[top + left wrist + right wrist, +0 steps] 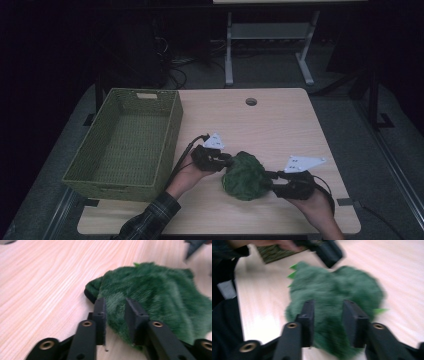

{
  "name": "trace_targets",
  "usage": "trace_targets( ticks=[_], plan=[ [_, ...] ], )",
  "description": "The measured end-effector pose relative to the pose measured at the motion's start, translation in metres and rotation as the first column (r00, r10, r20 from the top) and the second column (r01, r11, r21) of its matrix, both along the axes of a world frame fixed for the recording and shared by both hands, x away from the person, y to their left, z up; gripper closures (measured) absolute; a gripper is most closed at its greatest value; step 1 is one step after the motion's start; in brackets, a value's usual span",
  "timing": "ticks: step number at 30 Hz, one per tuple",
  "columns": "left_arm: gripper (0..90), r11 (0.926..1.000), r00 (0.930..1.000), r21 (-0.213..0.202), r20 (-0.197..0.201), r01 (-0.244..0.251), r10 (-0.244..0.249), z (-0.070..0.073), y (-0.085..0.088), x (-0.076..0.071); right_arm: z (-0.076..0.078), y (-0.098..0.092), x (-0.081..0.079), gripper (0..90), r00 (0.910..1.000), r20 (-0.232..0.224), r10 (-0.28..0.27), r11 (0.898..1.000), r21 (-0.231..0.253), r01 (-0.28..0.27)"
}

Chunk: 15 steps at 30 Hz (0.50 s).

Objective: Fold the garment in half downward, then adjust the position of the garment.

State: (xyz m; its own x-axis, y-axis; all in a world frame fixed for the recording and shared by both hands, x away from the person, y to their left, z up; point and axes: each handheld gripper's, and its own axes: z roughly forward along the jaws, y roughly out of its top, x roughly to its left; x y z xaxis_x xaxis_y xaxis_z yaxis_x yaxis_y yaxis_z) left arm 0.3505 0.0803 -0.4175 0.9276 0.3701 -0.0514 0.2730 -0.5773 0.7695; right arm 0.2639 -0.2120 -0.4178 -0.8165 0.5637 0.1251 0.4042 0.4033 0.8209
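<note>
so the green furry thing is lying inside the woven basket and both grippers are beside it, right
Not quite. The green furry thing lies on the table, to the right of the woven basket, not in it; the high view shows this. The left gripper and right gripper are indeed on either side of it.

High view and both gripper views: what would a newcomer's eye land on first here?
The furry green plush in a heap on the near part of the wooden table, flanked by the left gripper and the right gripper, one on each side. Both grippers' fingers stand parted, with green fur showing between them. Next comes the empty green woven basket on the table's left side.
</note>
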Motion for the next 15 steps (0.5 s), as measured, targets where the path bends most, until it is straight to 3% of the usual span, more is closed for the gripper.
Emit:
trace_targets(
  ticks=[5, 10, 15],
  plan=[
    [53.0, 0.9985, 0.9986, -0.039, -0.034, 0.039, -0.04, 0.009, 0.0, -0.01, -0.01, -0.029, 0.008, 38.0, 0.9902, 0.004, -0.139, 0.99, -0.024, 0.139],
    [34.4, 0.9953, 0.9935, -0.03, -0.065, 0.092, -0.094, 0.005, -0.01, -0.019, -0.036, -0.05, 0.02, 19.5, 0.9653, -0.052, -0.256, 0.962, -0.109, 0.249],
    [23.1, 0.9917, 0.9876, 0.008, -0.092, 0.129, -0.127, -0.007, -0.016, -0.023, -0.054, -0.056, 0.03, 13.2, 0.9452, -0.067, -0.32, 0.937, -0.168, 0.305]
  ],
)
